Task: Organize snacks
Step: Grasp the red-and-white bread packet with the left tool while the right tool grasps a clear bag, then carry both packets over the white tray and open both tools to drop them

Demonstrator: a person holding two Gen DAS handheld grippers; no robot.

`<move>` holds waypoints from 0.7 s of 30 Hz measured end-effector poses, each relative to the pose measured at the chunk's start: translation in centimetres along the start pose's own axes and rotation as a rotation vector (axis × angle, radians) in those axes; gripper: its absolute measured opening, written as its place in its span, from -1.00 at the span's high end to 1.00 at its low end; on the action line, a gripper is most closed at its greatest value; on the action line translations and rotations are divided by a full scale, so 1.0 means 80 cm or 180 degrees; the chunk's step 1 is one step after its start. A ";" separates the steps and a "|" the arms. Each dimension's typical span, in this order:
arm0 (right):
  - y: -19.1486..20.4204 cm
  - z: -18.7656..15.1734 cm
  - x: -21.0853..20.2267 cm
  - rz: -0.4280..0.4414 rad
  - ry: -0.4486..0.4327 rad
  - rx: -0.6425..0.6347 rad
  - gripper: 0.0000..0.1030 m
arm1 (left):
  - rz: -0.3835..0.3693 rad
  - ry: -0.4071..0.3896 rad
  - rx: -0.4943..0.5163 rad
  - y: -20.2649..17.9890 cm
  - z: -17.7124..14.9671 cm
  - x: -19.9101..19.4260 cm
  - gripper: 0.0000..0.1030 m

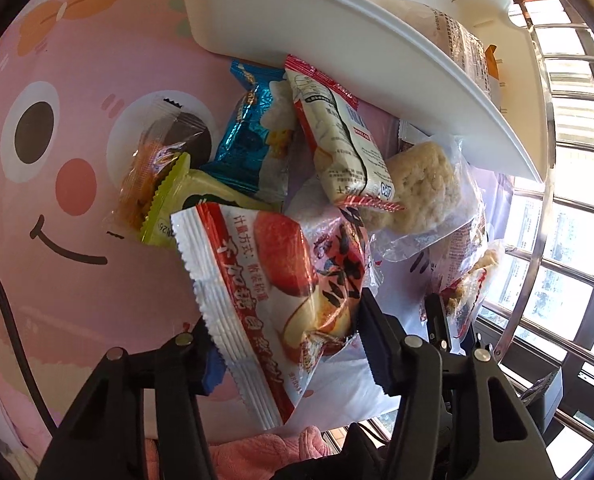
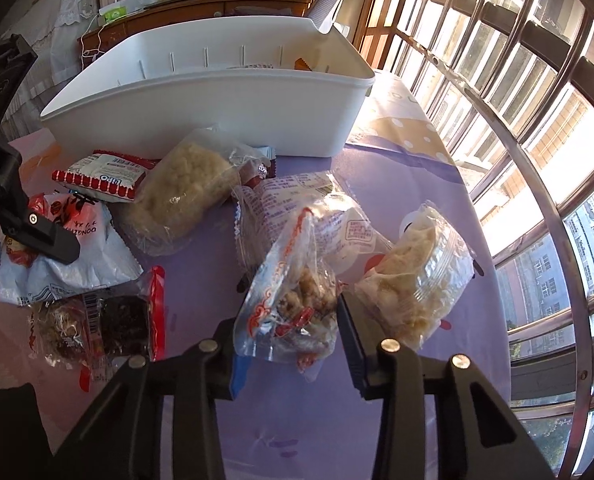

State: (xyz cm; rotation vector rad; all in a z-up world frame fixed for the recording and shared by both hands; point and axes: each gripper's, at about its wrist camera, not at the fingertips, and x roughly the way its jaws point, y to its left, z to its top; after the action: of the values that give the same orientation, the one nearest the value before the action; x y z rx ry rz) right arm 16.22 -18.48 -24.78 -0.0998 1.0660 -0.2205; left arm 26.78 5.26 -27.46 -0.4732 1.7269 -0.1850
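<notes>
Our left gripper (image 1: pixel 289 344) is clamped on a red-and-white snack packet (image 1: pixel 273 280), while our right gripper (image 2: pixel 285 344) pinches a clear bag of brown clusters (image 2: pixel 293 300). Both packets sit among loose snacks on the cartoon tablecloth (image 1: pixel 77 80), just in front of the white bin (image 2: pixel 217 96)

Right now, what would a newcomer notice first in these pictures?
A white and red snack packet sits gripped in the left gripper, in front of a heap of wrappers. A clear crumbly snack bag fills the right gripper. Behind both stands a white bin.
</notes>
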 end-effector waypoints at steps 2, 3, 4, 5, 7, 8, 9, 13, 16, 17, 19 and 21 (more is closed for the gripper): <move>0.000 -0.001 -0.004 -0.0014 0.0013 0.0021 0.35 | -0.0007 0.0008 -0.0009 0.004 -0.006 -0.005 -0.07; 0.000 -0.002 -0.005 -0.0020 0.0025 0.0022 0.38 | 0.0012 0.0015 0.0001 0.005 -0.010 -0.007 -0.07; 0.001 -0.003 -0.007 -0.0010 0.0037 0.0024 0.38 | 0.0039 0.0021 0.0019 0.006 -0.014 -0.011 -0.07; 0.001 -0.004 -0.008 0.0011 0.0052 0.0033 0.39 | 0.0059 0.0024 0.0040 0.007 -0.017 -0.014 -0.07; 0.003 -0.005 -0.011 0.0039 0.0085 0.0070 0.39 | 0.0059 0.0011 0.0087 0.009 -0.024 -0.023 -0.07; 0.003 -0.006 -0.013 0.0061 0.0102 0.0097 0.40 | 0.0072 0.0010 0.0120 0.009 -0.028 -0.027 -0.07; 0.004 -0.006 -0.016 0.0094 0.0112 0.0131 0.40 | 0.0116 0.0014 0.0168 0.008 -0.030 -0.031 -0.07; 0.004 -0.005 -0.029 0.0336 0.0173 0.0386 0.42 | 0.0222 -0.0033 0.0333 0.006 -0.035 -0.051 -0.07; 0.011 0.001 -0.041 0.0427 0.0185 0.0451 0.42 | 0.0260 -0.0048 0.0389 0.007 -0.038 -0.067 -0.07; 0.015 0.004 -0.045 0.0432 0.0185 0.0444 0.42 | 0.0255 -0.0068 0.0406 0.008 -0.038 -0.074 -0.07; 0.021 0.011 -0.054 0.0459 0.0173 0.0428 0.42 | 0.0272 -0.0111 0.0462 0.011 -0.039 -0.089 -0.07; 0.027 0.019 -0.062 0.0510 0.0137 0.0400 0.43 | 0.0337 -0.0158 0.0516 0.013 -0.038 -0.104 -0.08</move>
State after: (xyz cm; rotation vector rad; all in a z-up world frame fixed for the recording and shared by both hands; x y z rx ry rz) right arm 15.52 -15.29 -20.23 0.1037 1.0948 -0.1447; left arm 24.83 9.20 -19.69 -0.2648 1.6682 -0.2332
